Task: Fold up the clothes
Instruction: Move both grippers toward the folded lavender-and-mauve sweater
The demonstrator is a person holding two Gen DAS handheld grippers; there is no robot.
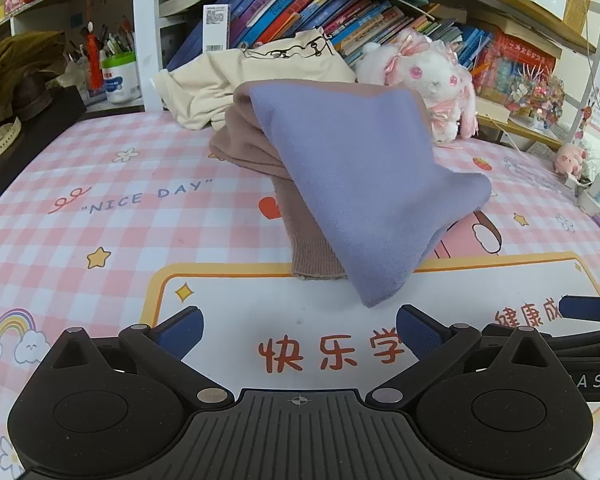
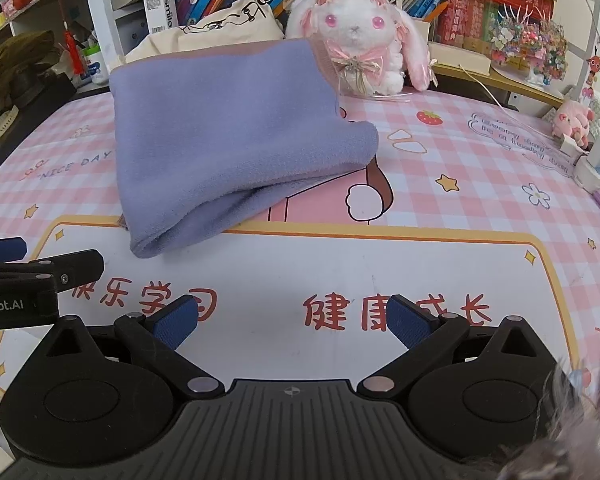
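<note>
Home study corner, crammed bookshelves (image 1: 320,12), plush bunny (image 2: 356,36), pink desk mat (image 1: 120,208)

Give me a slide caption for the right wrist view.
Open right gripper poised over pink mat, before folded purple cloth.

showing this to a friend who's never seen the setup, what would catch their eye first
Probably the lavender cloth, folded and draped over a mauve knit garment mid-table on the pink checked mat. Next, the white and pink plush rabbit sitting just behind it, before the bookshelf. Both open grippers, left and right, hover empty in front.
</note>
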